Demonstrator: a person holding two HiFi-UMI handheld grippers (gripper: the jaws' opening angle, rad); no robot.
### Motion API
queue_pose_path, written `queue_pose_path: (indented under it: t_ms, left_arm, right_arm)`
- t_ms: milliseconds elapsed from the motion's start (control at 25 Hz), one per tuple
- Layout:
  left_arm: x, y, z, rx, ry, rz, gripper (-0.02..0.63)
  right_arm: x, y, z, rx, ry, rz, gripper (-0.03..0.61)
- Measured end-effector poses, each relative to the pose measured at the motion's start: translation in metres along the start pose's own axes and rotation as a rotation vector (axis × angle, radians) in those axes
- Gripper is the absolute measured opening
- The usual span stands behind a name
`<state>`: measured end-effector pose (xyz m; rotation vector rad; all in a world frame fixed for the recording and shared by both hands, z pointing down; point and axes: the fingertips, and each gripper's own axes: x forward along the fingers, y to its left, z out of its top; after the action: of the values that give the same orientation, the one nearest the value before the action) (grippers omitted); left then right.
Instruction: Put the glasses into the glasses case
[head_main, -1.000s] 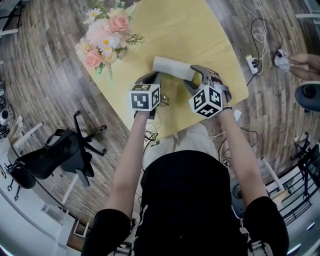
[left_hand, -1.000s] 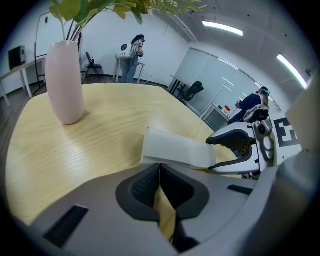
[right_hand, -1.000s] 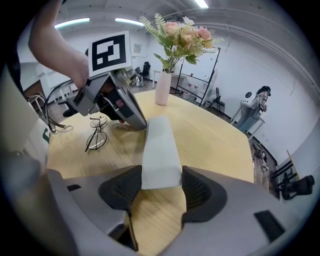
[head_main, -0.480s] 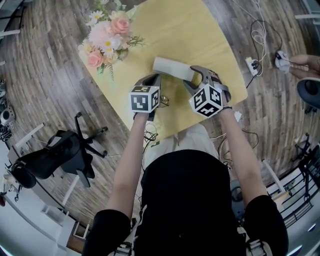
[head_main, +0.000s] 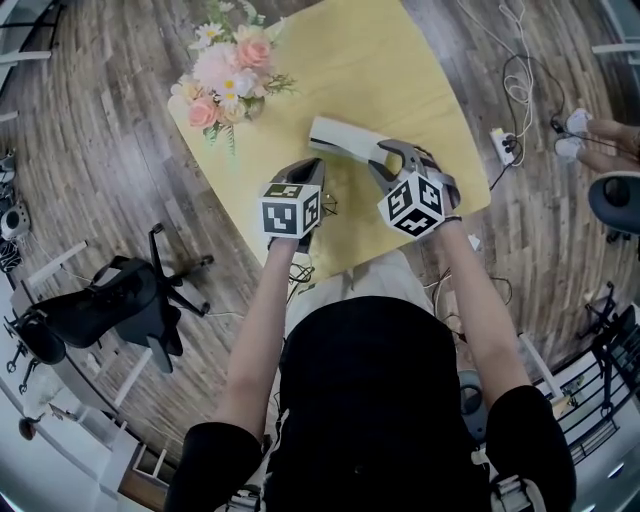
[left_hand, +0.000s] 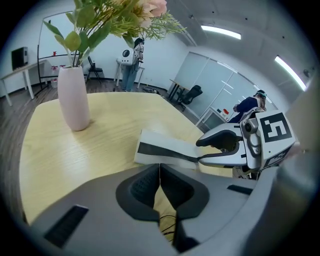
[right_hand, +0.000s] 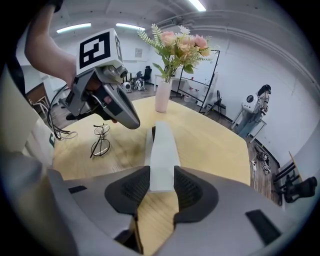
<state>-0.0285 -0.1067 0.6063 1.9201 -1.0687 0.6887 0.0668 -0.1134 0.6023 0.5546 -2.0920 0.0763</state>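
A long pale-grey glasses case (head_main: 343, 140) with a dark inside lies open on the yellow table (head_main: 400, 60). My right gripper (right_hand: 161, 179) has just been closing its jaws, and the near end of the case (right_hand: 161, 150) sits between the pads, which touch both its sides. The thin wire-framed glasses (right_hand: 100, 140) rest on the table to the left of the case. Just above them hangs my left gripper (right_hand: 112, 107), its jaws together and empty. In the left gripper view, the left gripper (left_hand: 159, 172) is shut and the case (left_hand: 162, 149) lies ahead of it.
A pink vase of flowers (head_main: 228, 75) stands at the table's far left corner. The table's near edge runs just behind both grippers. On the wooden floor are a black office chair (head_main: 110, 300) to the left and a power strip with cables (head_main: 503, 125) to the right.
The right gripper's jaws have narrowed onto the near end of the case. The left gripper has lifted slightly above the glasses. The case and glasses have stayed in place.
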Motion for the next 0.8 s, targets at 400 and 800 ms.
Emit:
queue_pose_path:
  t_ms: [400,800]
  left_arm:
    - [-0.021,-0.010,0.000,-0.027,-0.033,0.020,0.025]
    - [-0.047,-0.007,0.003,-0.042,-0.080,0.061,0.025]
  right_arm:
    - [-0.010,-0.021,0.008,-0.028,-0.029,-0.064,0.060]
    - [-0.021,-0.042,0.010,-0.021,-0.036,-0.101,0.057]
